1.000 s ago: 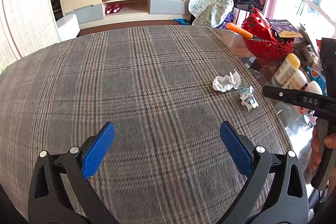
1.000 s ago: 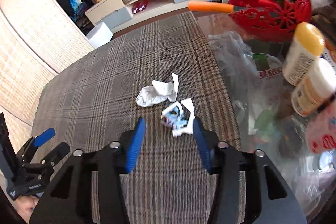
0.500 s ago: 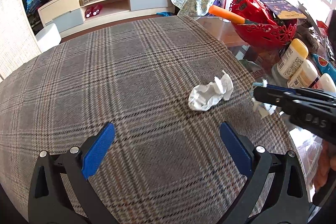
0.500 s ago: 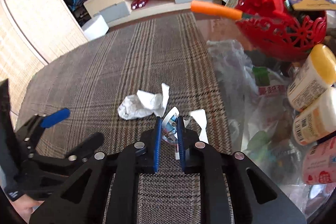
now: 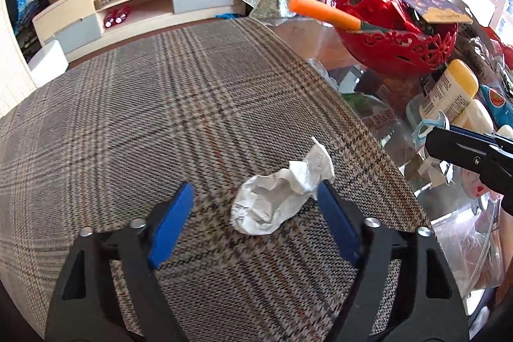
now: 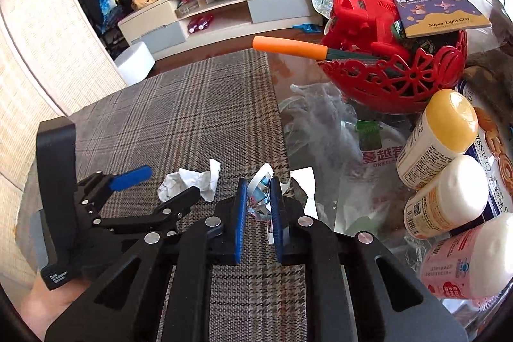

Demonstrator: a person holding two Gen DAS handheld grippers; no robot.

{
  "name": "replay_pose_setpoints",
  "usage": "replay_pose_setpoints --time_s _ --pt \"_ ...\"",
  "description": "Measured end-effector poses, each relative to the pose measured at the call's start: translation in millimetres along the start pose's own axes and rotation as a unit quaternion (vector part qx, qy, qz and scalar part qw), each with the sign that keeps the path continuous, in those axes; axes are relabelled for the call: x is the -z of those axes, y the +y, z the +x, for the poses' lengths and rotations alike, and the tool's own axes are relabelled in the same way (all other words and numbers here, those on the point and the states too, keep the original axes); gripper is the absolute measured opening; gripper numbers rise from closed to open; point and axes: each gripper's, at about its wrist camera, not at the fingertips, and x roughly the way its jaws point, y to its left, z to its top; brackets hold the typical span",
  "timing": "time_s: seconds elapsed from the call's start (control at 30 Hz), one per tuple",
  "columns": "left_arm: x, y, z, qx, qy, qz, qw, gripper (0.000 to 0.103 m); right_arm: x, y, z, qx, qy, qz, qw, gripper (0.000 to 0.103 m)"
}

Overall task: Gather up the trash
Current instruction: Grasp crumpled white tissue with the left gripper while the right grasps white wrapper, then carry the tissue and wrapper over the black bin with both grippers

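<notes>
crumpled white paper [image 5: 282, 201] on plaid mat [image 5: 160, 117] near its right edge, long axis slanting toward far right. left claw [image 5: 256, 220] spread, straddling paper, right pad touching it, gap on left pad side; likely closes next. right claw [image 6: 258, 213] pinching printed wrapper [image 6: 259, 191] at mat's right edge. bottles [image 6: 436, 133], red basket [image 6: 400, 79] crowd right; open room left.

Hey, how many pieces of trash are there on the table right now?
2. A crumpled tissue lies on the plaid cloth between the open left claw fingers; a wrapper is pinched in the right claw. More may be hidden.
</notes>
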Motion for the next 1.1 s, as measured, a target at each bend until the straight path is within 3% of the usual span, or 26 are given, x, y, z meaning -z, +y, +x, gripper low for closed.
replay_pose_setpoints --time_s 0.03,0.07,0.1,0.17,0.2,0.23,0.47,0.73,0.97,1.1 --pt "0.6 -2.3 3.1 0.003 0.008 0.004 1.0 0.057 0.0 -0.6 0.9 0.0 0.001 0.001 1.0 0.016" --pt "0.8 -4.8 3.4 -0.002 0.006 0.01 0.9999 0.055 0.5 -1.8 1.2 0.0 0.002 0.003 1.0 0.016" --pt "1.5 -7.2 2.5 -0.002 0.005 0.017 0.9998 0.039 1.2 -2.8 0.5 -0.002 0.002 0.006 1.0 0.016" --pt "3.0 -10.2 -1.8 -0.009 0.005 0.021 0.9997 0.027 2.4 -2.6 -1.4 -0.004 0.001 0.007 1.0 0.016" --pt "3.5 -10.2 -4.0 -0.013 0.005 0.021 0.9997 0.011 3.2 -1.9 -2.5 -0.005 0.001 0.008 1.0 0.016" --pt "4.3 -9.5 -8.3 -0.018 0.004 0.019 0.9996 0.005 3.8 -1.7 -3.4 -0.006 0.001 0.007 1.0 0.016" --pt "24.9 -10.1 -49.4 -0.036 0.0 0.017 0.9992 0.004 15.2 13.5 -28.3 -0.022 -0.003 0.002 1.0 0.016" --pt "67.8 -7.2 -136.1 -0.057 -0.012 -0.014 0.9982 0.004 50.0 50.6 -87.2 -0.039 -0.001 -0.022 0.999 0.016" --pt "122.8 -17.4 -209.7 -0.045 -0.024 -0.038 0.998 0.005 92.5 78.6 -140.5 -0.053 -0.004 -0.032 0.998 0.016" --pt "165.4 -24.3 -244.0 -0.032 -0.029 -0.062 0.9972 0.005 133.0 96.9 -161.7 -0.054 0.003 -0.051 0.997 0.016"
